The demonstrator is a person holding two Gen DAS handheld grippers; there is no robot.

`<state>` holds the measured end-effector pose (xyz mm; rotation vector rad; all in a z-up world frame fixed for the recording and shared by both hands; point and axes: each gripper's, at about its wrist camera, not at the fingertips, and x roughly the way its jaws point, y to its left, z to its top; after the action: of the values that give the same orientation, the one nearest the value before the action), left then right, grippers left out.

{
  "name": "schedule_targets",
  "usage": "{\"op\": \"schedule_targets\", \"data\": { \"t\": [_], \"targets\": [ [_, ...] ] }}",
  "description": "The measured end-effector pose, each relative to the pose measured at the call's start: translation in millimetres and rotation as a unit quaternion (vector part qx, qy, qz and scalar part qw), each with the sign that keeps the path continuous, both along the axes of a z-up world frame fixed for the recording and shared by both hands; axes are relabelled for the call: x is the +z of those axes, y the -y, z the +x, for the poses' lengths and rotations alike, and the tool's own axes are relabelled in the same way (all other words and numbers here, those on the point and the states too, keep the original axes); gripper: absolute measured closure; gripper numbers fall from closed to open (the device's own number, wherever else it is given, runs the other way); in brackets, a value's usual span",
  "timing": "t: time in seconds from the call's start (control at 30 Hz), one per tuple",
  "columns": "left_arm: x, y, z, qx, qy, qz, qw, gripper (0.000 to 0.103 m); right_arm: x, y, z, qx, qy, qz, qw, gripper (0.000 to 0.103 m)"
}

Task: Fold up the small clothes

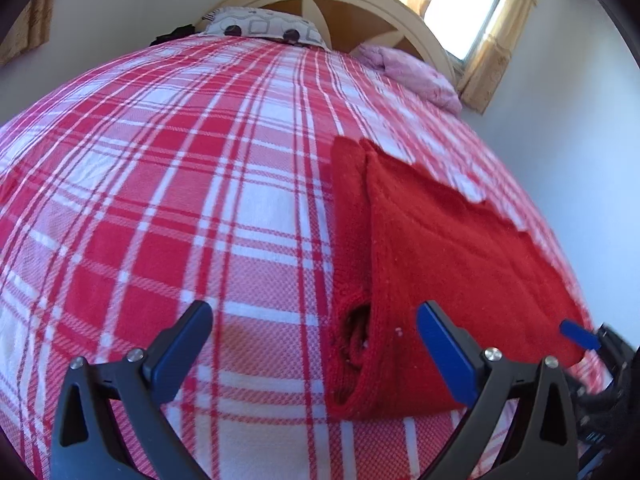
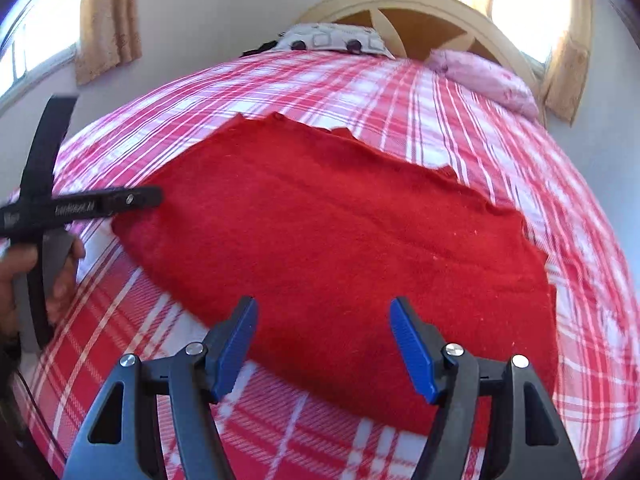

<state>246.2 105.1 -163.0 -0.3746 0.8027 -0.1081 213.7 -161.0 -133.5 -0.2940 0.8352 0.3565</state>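
Note:
A red knitted garment lies folded flat on the red-and-white checked bedspread. In the left wrist view its folded left edge with an open sleeve or hem end sits between my fingers. My left gripper is open and empty, just above the garment's near left corner. In the right wrist view the garment fills the middle. My right gripper is open and empty over its near edge. The left gripper's body shows at the garment's left end.
A patterned pillow and a pink crumpled cloth lie at the head of the bed by the cream headboard. The bedspread stretches beyond the garment. Curtained windows stand behind.

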Motion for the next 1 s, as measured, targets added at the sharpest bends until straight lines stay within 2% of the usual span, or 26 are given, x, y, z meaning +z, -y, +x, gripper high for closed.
{"op": "schedule_targets", "data": {
  "t": [0.07,0.17,0.23,0.3,0.4,0.47,0.67,0.77,0.87,1.0],
  "targets": [
    [5,-15,-7,0.016,0.015,-0.01,0.9997,0.0,3,-20,-11,0.023,0.016,-0.017,0.999,0.034],
    [12,-39,-12,0.043,0.032,0.016,0.9984,0.0,5,-54,-22,0.058,0.037,-0.038,0.997,0.034],
    [9,-48,-10,0.052,0.027,0.03,0.9978,0.0,4,-78,-28,0.083,0.055,-0.054,0.994,0.034],
    [1,-57,-9,0.055,0.015,0.015,0.9983,0.0,1,-103,-34,0.107,0.071,-0.072,0.989,0.034],
    [-12,-65,-9,0.053,0.006,-0.031,0.9981,0.0,-8,-141,-45,0.14,0.091,-0.098,0.981,0.034],
    [-12,-65,-8,0.046,0.008,-0.036,0.9983,0.0,-16,-160,-49,0.152,0.099,-0.119,0.976,0.034],
    [-13,-72,-9,0.041,0.018,-0.072,0.9964,0.0,-41,-194,-49,0.154,0.126,-0.173,0.965,0.034],
    [-15,-80,-10,0.046,0.024,-0.101,0.9935,0.0,-44,-200,-46,0.139,0.142,-0.174,0.965,0.034],
    [-14,-80,-9,0.046,0.025,-0.103,0.9933,0.0,-45,-206,-43,0.13,0.156,-0.189,0.961,0.034],
    [-13,-77,-8,0.043,0.024,-0.096,0.9942,0.0,-47,-205,-34,0.123,0.156,-0.19,0.961,0.037]
  ]
}}
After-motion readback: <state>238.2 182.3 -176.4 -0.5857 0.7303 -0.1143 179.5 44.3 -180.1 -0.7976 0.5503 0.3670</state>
